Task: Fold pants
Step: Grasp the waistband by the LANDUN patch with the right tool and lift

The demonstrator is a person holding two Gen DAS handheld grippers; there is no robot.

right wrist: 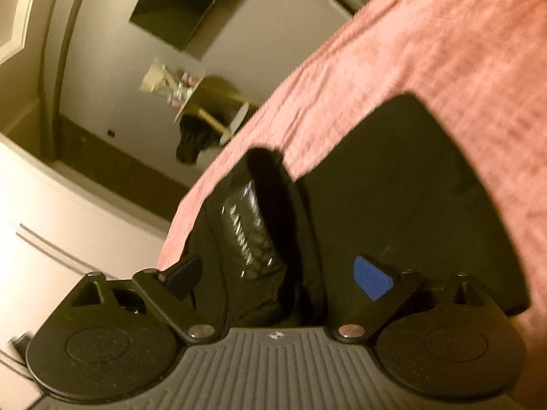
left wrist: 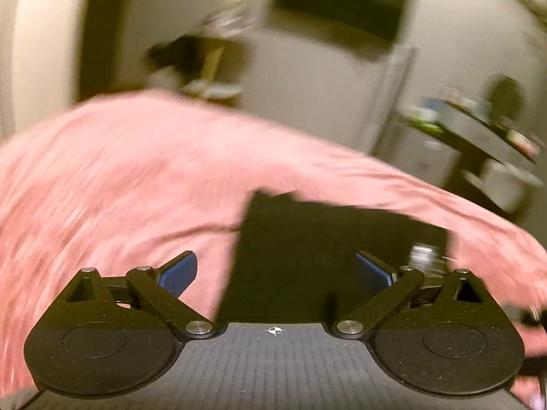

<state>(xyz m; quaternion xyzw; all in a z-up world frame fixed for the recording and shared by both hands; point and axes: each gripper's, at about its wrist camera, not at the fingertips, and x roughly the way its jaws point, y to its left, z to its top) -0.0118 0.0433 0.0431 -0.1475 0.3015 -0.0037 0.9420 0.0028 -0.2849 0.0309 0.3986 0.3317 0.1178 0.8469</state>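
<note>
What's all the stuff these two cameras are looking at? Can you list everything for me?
pants: one pair, black, lying folded flat on the pink cover; a bunched edge with a shiny printed band shows in the right wrist view
bed cover: one, pink, spread under the pants
dark screen: one, black, on the pale wall behind
small table: one, tan, by the wall, with blurred items on top and a dark cloth hanging from it
shelf: one, dark, at the right, holding small blurred things
left gripper: one, black with blue pads, jaws wide, nothing gripped
right gripper: one, black with blue pads, jaws apart around the bunched edge
</note>
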